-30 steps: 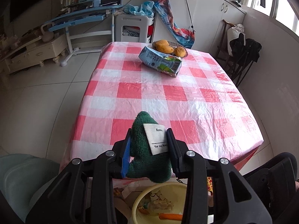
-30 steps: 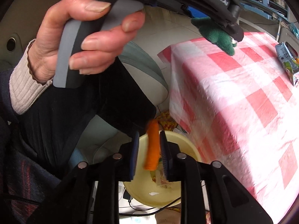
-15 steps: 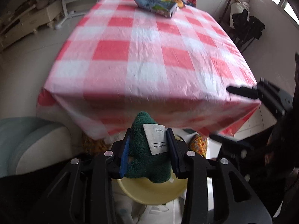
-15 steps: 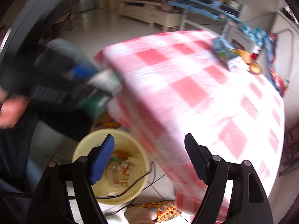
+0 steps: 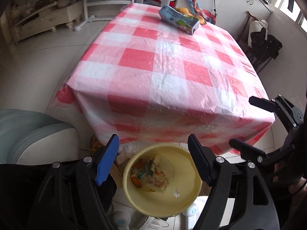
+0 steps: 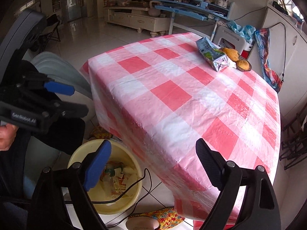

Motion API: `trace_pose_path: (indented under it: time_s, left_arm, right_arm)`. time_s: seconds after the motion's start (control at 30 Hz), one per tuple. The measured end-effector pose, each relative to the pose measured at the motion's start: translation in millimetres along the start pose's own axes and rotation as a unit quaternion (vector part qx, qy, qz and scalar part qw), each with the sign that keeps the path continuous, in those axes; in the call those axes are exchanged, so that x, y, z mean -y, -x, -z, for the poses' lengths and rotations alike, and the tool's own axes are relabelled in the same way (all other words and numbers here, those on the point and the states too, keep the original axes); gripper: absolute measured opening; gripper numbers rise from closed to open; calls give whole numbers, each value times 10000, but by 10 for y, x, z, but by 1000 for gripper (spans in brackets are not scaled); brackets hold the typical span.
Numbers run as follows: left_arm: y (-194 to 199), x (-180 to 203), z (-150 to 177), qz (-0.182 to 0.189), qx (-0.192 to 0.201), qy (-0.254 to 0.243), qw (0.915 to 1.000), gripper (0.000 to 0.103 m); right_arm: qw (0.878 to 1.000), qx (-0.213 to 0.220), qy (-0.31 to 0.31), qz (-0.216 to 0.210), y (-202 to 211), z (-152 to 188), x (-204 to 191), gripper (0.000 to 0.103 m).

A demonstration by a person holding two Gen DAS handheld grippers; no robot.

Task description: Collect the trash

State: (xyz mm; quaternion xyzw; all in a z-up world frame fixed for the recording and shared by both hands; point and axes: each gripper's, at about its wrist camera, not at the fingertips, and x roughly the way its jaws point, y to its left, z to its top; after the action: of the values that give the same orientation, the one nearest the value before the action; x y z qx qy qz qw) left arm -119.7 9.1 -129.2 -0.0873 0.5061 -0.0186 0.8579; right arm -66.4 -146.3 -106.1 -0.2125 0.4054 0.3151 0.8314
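Jaws of the left gripper (image 5: 153,153) stand wide and are opening further, with nothing between them; directly below their gap sits the yellow bin (image 5: 191,197) on the floor, holding a heap of mixed trash (image 5: 149,176) (wrappers and scraps, too jumbled to name singly); the right gripper (image 6: 153,164) is likewise spread and opening, empty, its blue-padded finger (image 6: 96,164) hanging over the bin's rim and its black finger over the corner of the table (image 6: 182,103). Seen from the right wrist, the bin stands just beside the table's near corner, partly under the hanging edge of the red-and-white checked cloth, with a black cable (image 6: 134,186) draped across its rim; a knitted, multicoloured slipper (image 6: 165,218) lies on the tiles near the bin. A hand (image 6: 5,136) grips the left tool's handle beyond the bin, in front of a pale grey-green chair (image 5: 32,132). Well away from the bin, at the table's far end, a crumpled drink carton (image 6: 213,55) lies on its side, touching a shallow dish of yellow-orange fruit (image 6: 236,59).
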Motion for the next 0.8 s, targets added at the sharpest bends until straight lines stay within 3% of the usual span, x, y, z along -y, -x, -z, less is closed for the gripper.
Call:
trace_pose_path:
  time_s: [0.13,0.23,0.8]
  left_arm:
    - [42,4,-21,-135,213,1,9997,76]
    - [84,-67,-23,-41,285,119,9995,78]
    - [99,-55,-16,61,305,92,9995,79]
  right_arm:
    - [9999,-30,148,-9,-34,3,-66,87]
    - [9997,-59,227,-7,-58,10,-103,87]
    - [9987,-66,495,46,-131,5,-294,89]
